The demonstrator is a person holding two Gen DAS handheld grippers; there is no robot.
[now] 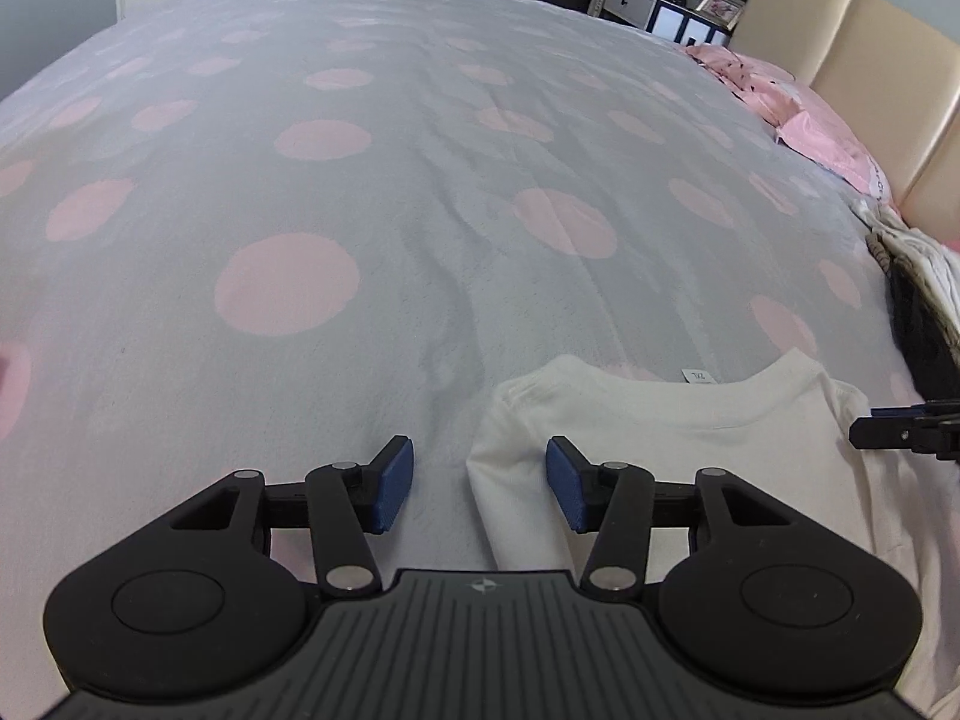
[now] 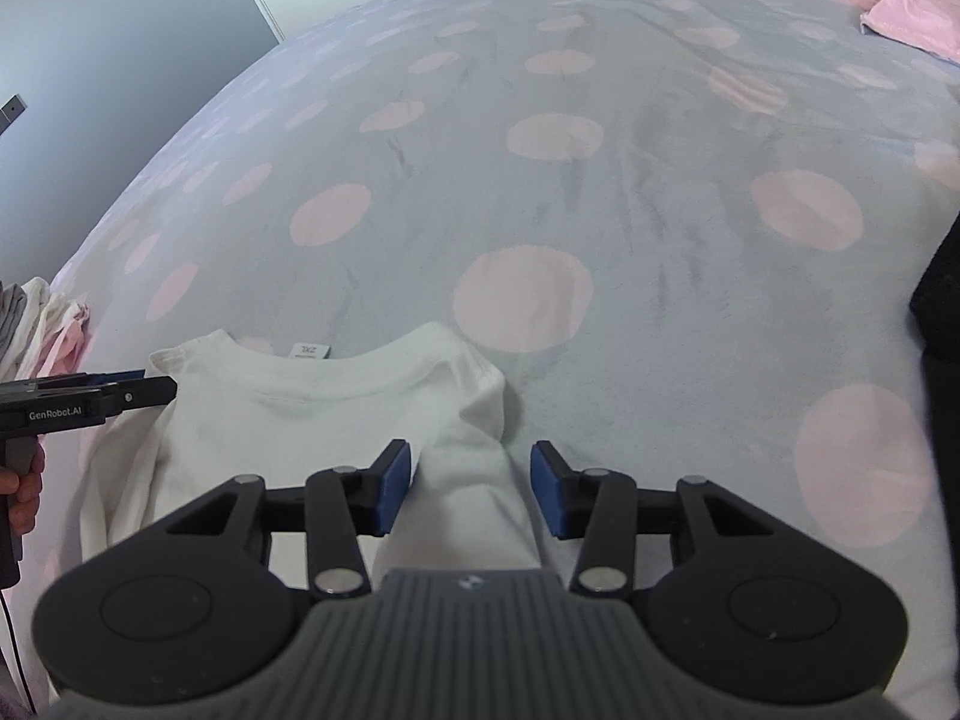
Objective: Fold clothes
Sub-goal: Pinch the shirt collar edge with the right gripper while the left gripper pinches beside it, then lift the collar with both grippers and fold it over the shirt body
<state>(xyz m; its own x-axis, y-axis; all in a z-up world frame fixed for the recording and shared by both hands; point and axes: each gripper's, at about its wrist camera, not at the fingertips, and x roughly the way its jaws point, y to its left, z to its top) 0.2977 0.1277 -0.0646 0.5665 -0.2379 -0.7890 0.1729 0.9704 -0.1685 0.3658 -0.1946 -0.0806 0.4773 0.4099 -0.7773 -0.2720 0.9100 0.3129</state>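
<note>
A white T-shirt (image 1: pixel 672 438) lies flat on the grey bedspread with pink dots (image 1: pixel 360 210), collar and size tag pointing away. My left gripper (image 1: pixel 480 486) is open over the shirt's left shoulder edge, its right pad above the cloth. In the right wrist view the same shirt (image 2: pixel 312 420) shows, and my right gripper (image 2: pixel 471 489) is open with the folded right sleeve lying between its blue pads (image 2: pixel 549 492). The left gripper's tip shows at the left in the right wrist view (image 2: pixel 120 393); the right gripper's tip shows at the right edge in the left wrist view (image 1: pixel 900 429).
A pile of clothes (image 1: pixel 918 276) lies at the right side of the bed; it also shows in the right wrist view (image 2: pixel 42 330). Pink pillows (image 1: pixel 822 132) rest against a beige headboard (image 1: pixel 870 60). A nightstand (image 1: pixel 654 9) stands beyond the bed.
</note>
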